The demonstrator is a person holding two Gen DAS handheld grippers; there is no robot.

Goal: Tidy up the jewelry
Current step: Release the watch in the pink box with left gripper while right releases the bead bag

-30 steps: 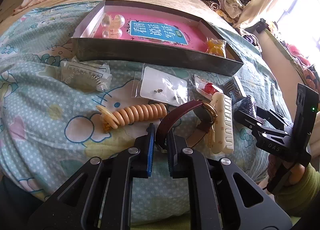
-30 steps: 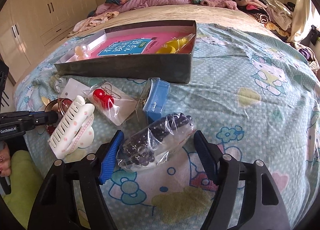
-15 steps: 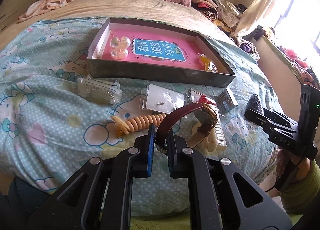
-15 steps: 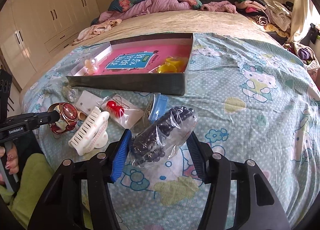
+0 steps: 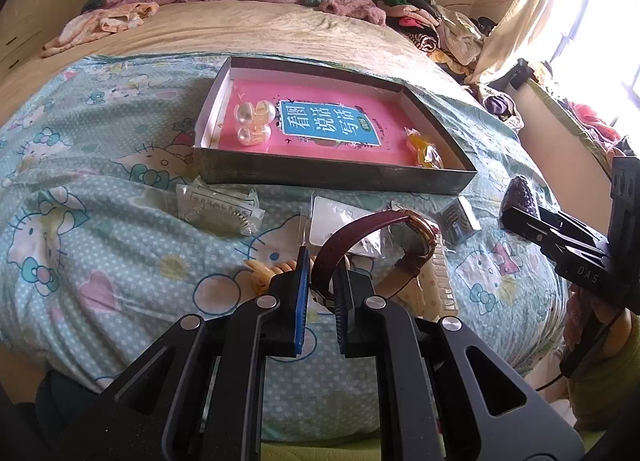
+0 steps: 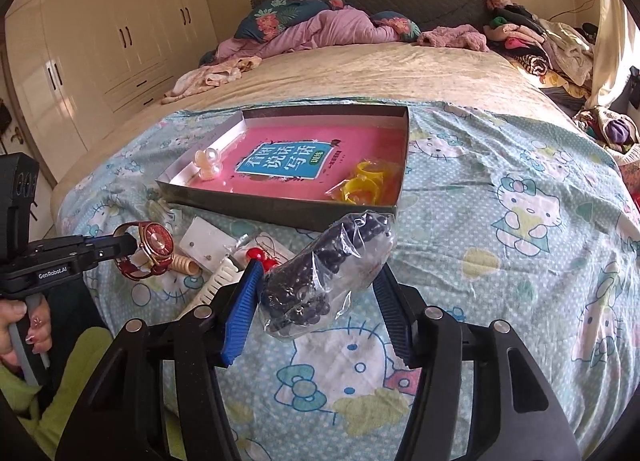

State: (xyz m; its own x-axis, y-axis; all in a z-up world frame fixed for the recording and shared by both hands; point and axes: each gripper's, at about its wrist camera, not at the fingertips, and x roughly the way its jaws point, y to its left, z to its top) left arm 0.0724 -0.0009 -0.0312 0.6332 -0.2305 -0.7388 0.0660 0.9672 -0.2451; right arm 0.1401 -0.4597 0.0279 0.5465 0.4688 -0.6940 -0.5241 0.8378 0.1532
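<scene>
My left gripper (image 5: 322,285) is shut on the maroon strap of a gold-rimmed watch (image 5: 384,229), which hangs clear of the bed. The right wrist view shows the same watch (image 6: 154,247) with its red dial, held by the left gripper (image 6: 120,249). My right gripper (image 6: 318,281) is shut on a clear bag of dark beads (image 6: 328,261), lifted above the quilt; the bag (image 5: 520,191) also shows in the left wrist view. Beyond both stands a shallow grey box (image 5: 332,177) lined with a pink book, holding pearl clips (image 5: 252,123) and a yellow bagged item (image 5: 426,147).
On the Hello Kitty quilt in front of the box lie a coil packet (image 5: 218,209), an earring card (image 5: 336,217), a cream hair claw (image 5: 438,277), a ribbed cream clip (image 5: 264,275), a small box (image 5: 460,217) and a red bead packet (image 6: 262,255). Clothes are heaped at the bed's far right.
Both grippers have risen. The right jaws narrowed onto the bead bag and lifted it off the quilt. The watch went up with the left gripper, away from the hair claw.
</scene>
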